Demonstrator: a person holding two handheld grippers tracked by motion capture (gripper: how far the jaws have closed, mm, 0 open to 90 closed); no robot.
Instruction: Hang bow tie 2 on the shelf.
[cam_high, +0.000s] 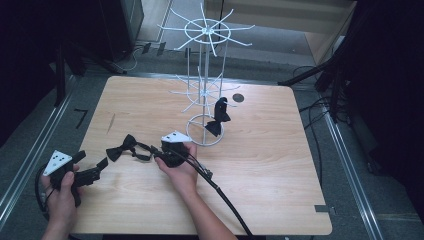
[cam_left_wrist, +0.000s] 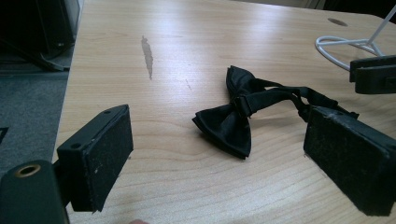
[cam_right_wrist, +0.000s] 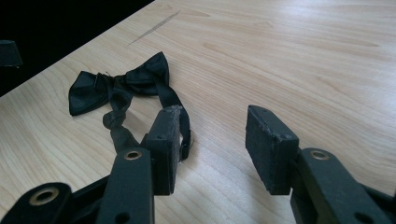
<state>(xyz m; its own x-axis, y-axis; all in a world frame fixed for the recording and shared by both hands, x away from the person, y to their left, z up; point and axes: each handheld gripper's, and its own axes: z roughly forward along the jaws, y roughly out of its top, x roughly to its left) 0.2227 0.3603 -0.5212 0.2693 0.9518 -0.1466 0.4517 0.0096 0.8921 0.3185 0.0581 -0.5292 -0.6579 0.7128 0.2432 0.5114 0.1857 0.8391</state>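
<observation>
Black satin bow tie with thin neck strap (cam_high: 123, 147) lying flat on pale wooden desk (cam_high: 260, 165), between the two tools and in front of white wire display rack with radiating hooks (cam_high: 204, 85). Second black bow tie (cam_high: 218, 119) already hanging on a lower hook of the rack, so one piece apparently placed and one left. Right tool (cam_high: 159, 151) low over the desk at the strap end; jaws apart in the right tool view (cam_right_wrist: 212, 140), left pad just beside the strap buckle, nothing yet pinched between the pads. Left tool (cam_high: 92, 165) near the desk's left front corner, jaws wide apart (cam_left_wrist: 219, 163), empty, aimed at the tie (cam_left_wrist: 229, 123). Remaining, by judgement: gripping the strap, lifting, hooking onto a free rack arm.
</observation>
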